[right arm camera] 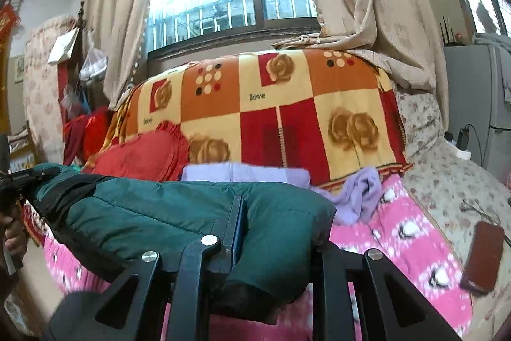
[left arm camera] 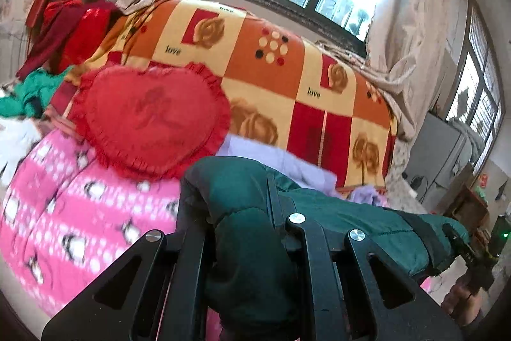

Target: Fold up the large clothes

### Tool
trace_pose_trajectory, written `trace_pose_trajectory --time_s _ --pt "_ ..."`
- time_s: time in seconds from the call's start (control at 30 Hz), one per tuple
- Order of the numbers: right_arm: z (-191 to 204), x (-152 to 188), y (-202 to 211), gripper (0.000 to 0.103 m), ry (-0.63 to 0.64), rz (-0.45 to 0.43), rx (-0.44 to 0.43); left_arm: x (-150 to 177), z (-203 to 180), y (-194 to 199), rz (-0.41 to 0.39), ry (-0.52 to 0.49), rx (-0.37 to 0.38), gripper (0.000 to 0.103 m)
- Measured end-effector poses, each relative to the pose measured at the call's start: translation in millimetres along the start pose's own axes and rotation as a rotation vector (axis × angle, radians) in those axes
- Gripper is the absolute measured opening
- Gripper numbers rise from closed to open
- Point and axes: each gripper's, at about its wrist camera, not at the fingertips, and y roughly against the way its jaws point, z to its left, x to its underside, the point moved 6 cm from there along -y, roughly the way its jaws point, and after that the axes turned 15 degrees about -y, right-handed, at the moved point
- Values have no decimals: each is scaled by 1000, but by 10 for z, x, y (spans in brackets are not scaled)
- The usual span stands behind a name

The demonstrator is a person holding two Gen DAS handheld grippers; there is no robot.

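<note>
Clamped between both pairs of fingers: green padded jacket (right arm camera: 179,213), left gripper (left arm camera: 242,232) pinching one end, right gripper (right arm camera: 274,232) the other. Held taut and level above pink penguin quilt (right arm camera: 408,238), likely to align edges for a fold. Ahead, red heart cushion (left arm camera: 150,120) against patchwork blanket (right arm camera: 287,104).

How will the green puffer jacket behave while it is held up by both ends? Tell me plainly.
The green puffer jacket is probably floppy: its end droops below the right gripper. It likely squashes easily, since the quilted padding bulges around the left gripper. It looks bulky yet light, spanning between both grippers above the pink blanket without much sag.
</note>
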Motion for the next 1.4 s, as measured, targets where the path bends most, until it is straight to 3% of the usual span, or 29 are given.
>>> trace_pose_trajectory --time_s 0.1,0.17,0.37,0.47,0.6,0.67,0.83,1.0,1.1,1.17,1.23,1.3,1.33,1.4 --pt "-44 -191 -531 20 -52 44 14 -141 70 -437 31 4 -28 10" --pt "-102 -205 -886 20 -94 80 25 -89 161 -872 93 6 -63 10" --pt "-376 148 -2086 20 -197 236 138 354 486 -1960 288 52 -150 10" --pt "-504 240 -2402 20 -244 252 169 516 551 -2353 341 33 -189 13" --pt "-656 503 -2893 20 -243 352 188 717 611 -2655 373 43 -207 16" --pt "-709 649 -3053 22 -254 398 173 824 666 -2738 370 84 -194 16" --pt "-767 728 -3240 24 -298 448 120 949 665 -2791 326 66 -205 16" --pt "-796 710 -3217 27 -370 464 97 913 755 -2750 319 181 -105 19" --pt "-844 654 -3116 36 -490 467 49 881 782 -2730 364 228 -63 22" --pt "-907 624 -3038 48 -622 456 -46 845 774 -2696 398 230 -48 24" --pt "-925 592 -3001 78 -710 455 -133 794 770 -2634 397 266 -2 40" --pt "-913 529 -2927 86 -764 440 -196 723 797 -2531 380 312 33 53" --pt "-902 503 -2892 87 -774 436 -208 668 817 -2459 358 340 59 64" --pt "-864 451 -2817 87 -788 430 -228 564 851 -2324 311 368 94 73"
